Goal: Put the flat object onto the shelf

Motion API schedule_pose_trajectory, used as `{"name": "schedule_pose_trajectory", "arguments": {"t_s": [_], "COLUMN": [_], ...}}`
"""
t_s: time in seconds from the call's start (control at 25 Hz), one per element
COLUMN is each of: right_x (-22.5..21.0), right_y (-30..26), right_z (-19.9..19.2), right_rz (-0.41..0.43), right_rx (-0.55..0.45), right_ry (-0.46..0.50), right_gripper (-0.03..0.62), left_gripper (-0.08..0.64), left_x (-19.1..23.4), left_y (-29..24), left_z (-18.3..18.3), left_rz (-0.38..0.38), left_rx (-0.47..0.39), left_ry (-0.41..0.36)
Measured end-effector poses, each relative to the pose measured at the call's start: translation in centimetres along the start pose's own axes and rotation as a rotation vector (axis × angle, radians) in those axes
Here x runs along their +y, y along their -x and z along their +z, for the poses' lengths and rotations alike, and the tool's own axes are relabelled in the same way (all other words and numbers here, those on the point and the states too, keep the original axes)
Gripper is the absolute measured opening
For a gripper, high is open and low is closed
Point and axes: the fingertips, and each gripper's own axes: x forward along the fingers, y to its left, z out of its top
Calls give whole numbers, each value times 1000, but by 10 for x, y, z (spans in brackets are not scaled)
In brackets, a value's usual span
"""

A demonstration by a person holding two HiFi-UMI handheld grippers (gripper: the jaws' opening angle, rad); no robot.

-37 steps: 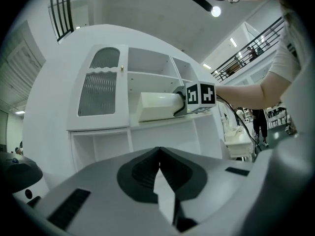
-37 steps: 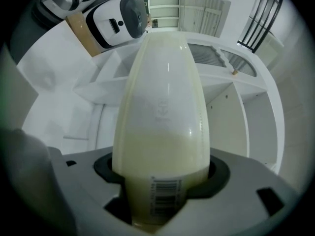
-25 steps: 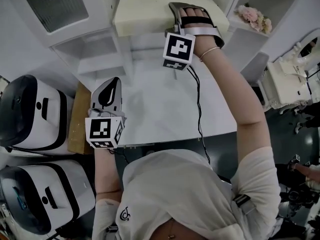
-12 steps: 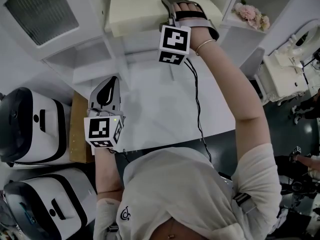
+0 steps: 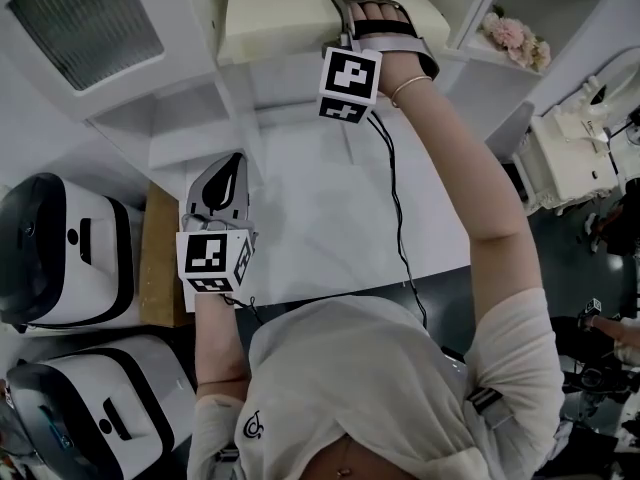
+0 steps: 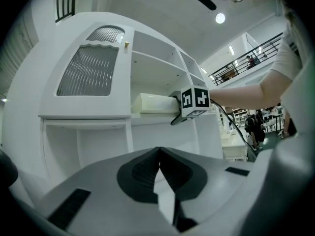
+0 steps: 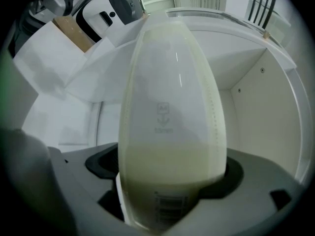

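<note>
While right tongs (image 5: 358,10) widen round flat object (image 5: 280,18), it stays shelved | left tongs (image 5: 232,164) closed, empty

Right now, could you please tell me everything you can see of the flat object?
The flat object is a pale cream slab with rounded edges, smooth and plastic-looking, with a faint embossed mark and a barcode label near one end. It lies on a white shelf, with that end between the jaws of the right gripper, which are opening.
</note>
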Motion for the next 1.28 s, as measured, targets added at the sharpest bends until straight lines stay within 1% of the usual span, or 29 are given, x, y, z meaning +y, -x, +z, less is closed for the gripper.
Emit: {"name": "schedule_pose_trajectory", "arguments": {"t_s": [0.2,0.36,0.64,0.68,0.8,0.84,0.96,1.08,1.2,1.28], "right_x": [-1,-3,-1,-1,-4,-5,-9,-16,-23,-29], "right_y": [-10,-15,-23,-23,-22,-21,-13,3,32,52], "right_z": [1,4,3,3,4,4,2,2,6,8], "right_rz": [-1,-2,13,10,3,2,-18,-48,-83,-120], "right_rx": [11,12,28,22,2,-2,1,-2,-52,-93], "right_ry": [1,-3,-9,-19,-57,-67,-67,-64,-114,-179], "right_gripper": [475,476,499,502,545,548,565,566,565,561], "left_gripper": [14,14,14,14,14,14,14,14,14,14], "left_x": [6,12,18,19,17,17,16,14,9,5], "left_y": [-2,1,6,6,8,8,11,13,15,15], "left_z": [-3,-2,-5,-5,-5,-4,-2,2,5,6], "left_rz": [5,9,14,15,8,6,3,-3,-14,-21], "left_rx": [11,1,3,3,6,7,5,-5,-14,-18], "left_ry": [3,4,9,9,1,-1,-5,-11,-14,-17]}}
